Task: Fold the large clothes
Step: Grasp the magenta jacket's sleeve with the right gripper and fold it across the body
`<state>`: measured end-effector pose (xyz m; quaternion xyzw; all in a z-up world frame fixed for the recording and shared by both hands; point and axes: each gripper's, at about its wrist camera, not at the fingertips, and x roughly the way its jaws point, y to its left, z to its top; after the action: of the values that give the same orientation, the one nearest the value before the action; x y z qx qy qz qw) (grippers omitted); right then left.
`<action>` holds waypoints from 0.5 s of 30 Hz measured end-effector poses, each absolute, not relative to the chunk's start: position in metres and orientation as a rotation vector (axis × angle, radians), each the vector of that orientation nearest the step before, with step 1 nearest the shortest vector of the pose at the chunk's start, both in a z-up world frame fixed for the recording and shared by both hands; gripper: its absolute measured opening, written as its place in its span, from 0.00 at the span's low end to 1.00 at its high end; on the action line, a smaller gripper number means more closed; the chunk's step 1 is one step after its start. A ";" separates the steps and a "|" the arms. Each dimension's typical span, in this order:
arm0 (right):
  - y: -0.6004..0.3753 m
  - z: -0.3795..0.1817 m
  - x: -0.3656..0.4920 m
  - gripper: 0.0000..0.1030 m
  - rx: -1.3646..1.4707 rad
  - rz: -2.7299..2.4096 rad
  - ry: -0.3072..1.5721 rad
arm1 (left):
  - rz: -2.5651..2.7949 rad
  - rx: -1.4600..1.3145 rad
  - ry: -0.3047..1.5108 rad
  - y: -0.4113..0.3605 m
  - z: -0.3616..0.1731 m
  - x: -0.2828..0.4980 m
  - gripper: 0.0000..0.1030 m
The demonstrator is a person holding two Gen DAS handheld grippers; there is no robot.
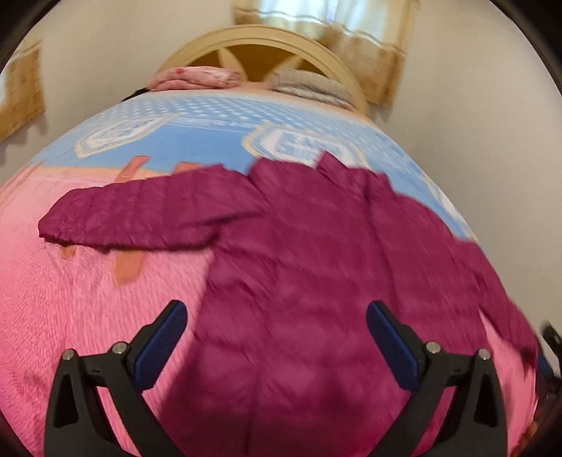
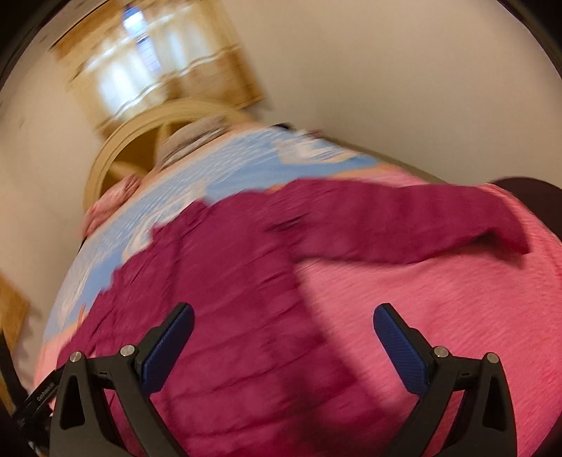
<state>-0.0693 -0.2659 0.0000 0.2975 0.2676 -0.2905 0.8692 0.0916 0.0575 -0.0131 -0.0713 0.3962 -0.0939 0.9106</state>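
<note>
A magenta quilted jacket (image 1: 298, 253) lies spread flat on the bed, collar toward the headboard, both sleeves stretched out sideways. It also shows in the right wrist view (image 2: 239, 281), with one sleeve (image 2: 404, 225) reaching right. My left gripper (image 1: 275, 313) is open and empty, hovering above the jacket's lower body. My right gripper (image 2: 282, 316) is open and empty, above the jacket's lower right side where it meets the cover. Both views are blurred by motion.
The bed has a pink and light blue cover (image 1: 70, 298). Folded pink bedding (image 1: 196, 79) and a grey pillow (image 1: 309, 84) lie by the cream headboard (image 1: 260, 38). A curtained window (image 1: 326, 21) is behind. A dark object (image 2: 527, 197) stands at the bed's right edge.
</note>
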 end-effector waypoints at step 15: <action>-0.460 -0.070 -0.157 0.98 1.020 -0.984 0.508 | 0.073 -0.018 0.781 0.093 -0.078 0.149 1.00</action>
<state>-0.1572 -0.4602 -0.0702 0.4633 0.2306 -0.4468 0.7298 0.1492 0.0927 -0.0782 -0.0089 0.3807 0.0356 0.9240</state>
